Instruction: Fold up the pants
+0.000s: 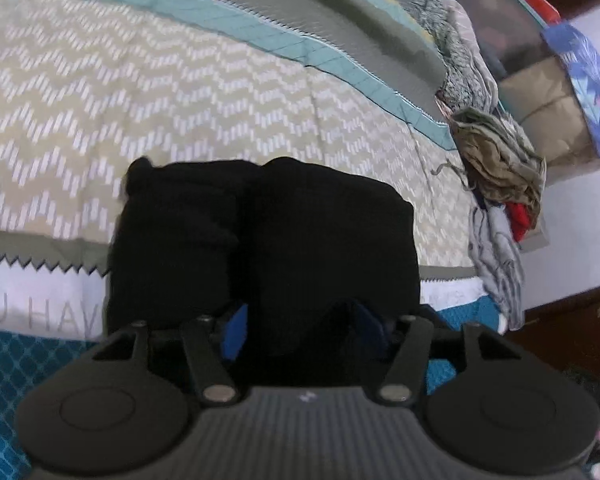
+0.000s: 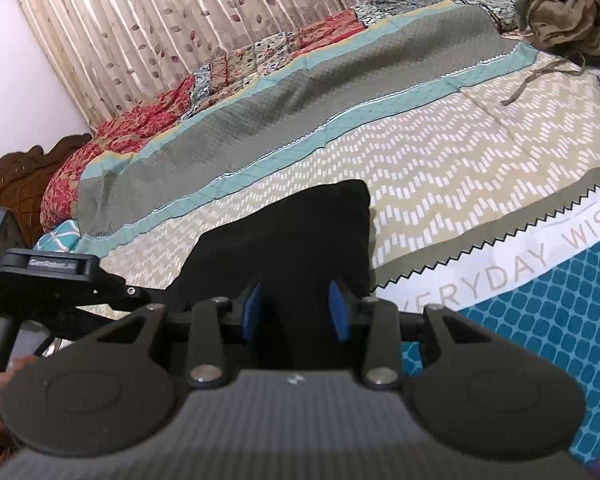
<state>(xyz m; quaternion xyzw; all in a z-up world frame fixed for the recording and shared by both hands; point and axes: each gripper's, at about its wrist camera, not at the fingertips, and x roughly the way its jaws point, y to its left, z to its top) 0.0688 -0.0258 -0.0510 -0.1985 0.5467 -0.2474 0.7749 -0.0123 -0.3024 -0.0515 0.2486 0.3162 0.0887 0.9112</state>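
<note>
The black pants (image 1: pixel 268 240) lie folded in a thick bundle on the patterned bedspread (image 1: pixel 140 100). My left gripper (image 1: pixel 300 328) has its blue pads on either side of the near edge of the bundle, with black cloth filling the gap between them. In the right wrist view the pants (image 2: pixel 300 232) show as a dark bundle straight ahead. My right gripper (image 2: pixel 296 312) also has black cloth between its blue pads. The left gripper's body (image 2: pixel 56 272) shows at the left of that view.
A heap of loose clothes (image 1: pixel 500 168) lies at the right side of the bed, seen also at top right of the right wrist view (image 2: pixel 568 12). Boxes and a blue bag (image 1: pixel 584 80) stand beyond it. A curtain (image 2: pixel 160 20) and a wooden headboard (image 2: pixel 28 172) are behind the bed.
</note>
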